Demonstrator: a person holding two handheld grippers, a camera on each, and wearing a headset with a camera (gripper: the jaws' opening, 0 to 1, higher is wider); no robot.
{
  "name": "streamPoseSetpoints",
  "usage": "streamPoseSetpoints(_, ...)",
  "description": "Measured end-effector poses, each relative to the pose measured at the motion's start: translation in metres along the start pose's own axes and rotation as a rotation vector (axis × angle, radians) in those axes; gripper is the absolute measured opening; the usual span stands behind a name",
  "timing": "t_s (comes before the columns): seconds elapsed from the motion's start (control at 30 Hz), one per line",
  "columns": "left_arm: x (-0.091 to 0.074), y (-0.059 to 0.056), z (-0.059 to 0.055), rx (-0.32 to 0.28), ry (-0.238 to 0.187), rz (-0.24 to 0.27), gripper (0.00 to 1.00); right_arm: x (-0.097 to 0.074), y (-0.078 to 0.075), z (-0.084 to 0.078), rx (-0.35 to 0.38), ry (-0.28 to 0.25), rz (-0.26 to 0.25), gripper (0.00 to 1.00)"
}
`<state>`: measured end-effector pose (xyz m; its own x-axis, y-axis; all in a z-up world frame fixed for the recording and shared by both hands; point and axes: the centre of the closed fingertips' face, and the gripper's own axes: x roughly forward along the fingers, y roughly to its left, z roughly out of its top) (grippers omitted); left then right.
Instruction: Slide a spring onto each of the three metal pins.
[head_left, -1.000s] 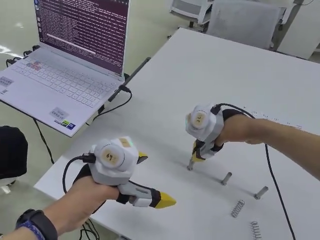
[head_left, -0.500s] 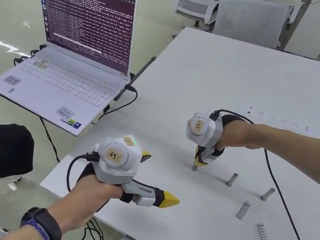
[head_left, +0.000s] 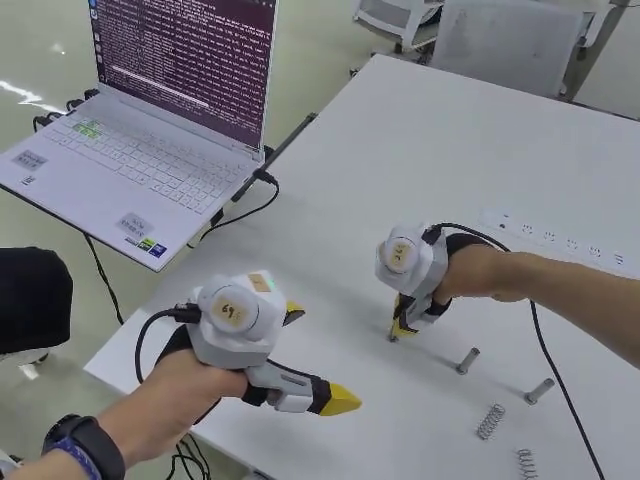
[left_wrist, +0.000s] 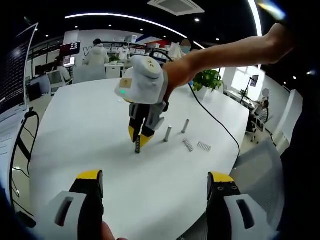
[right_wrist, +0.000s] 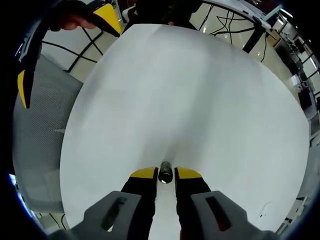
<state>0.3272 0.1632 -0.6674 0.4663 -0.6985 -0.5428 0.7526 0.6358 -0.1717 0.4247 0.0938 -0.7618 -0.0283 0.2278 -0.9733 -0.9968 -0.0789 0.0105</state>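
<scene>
Laptop (head_left: 150, 150) sits off the left edge of the counter (head_left: 420, 150), not in play.

Left gripper (left_wrist: 155, 176): jaws wide apart, nothing between them. It hangs at the near-left corner of the counter, well apart from the pins. Its own view looks across at the right gripper and the pin row.

Right gripper (right_wrist: 165, 175): pointed straight down, jaws closed on a spring (right_wrist: 165, 172) at the leftmost pin (head_left: 392, 336). Its own view looks end-on down the coil, with a dark bore in the centre and a yellow tip on each side. So the spring's axis is vertical and, by my read, in line with the pin. I can't tell how far down the pin the coil sits, since the head view doesn't separate coil from pin there.

Middle pin (head_left: 467, 360) and right pin (head_left: 538, 390) are both bare and upright. They run in a row rightward and slightly toward the person from the right gripper.

First loose spring (head_left: 489, 421) and second loose spring (head_left: 527, 462) lie flat on the counter, near the right pin on the person's side. Their long axes are horizontal.

What the next move turns on:
- Everything left to do lies to the right of the right gripper, so that hand is much nearer than the left.
- Each loose spring needs tipping from flat to vertical before it can go over a pin.
</scene>
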Motion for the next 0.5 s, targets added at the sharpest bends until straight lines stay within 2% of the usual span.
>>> streamPoseSetpoints(0.13,0.000,0.000,0.001,0.000,-0.002,0.000,0.83,-0.004,0.002,-0.001,0.003,0.000,0.002,0.16)
streamPoseSetpoints(0.5,-0.002,-0.002,0.002,0.006,-0.002,-0.002,0.83,-0.026,0.001,-0.002,0.053,-0.052,-0.025,0.21)
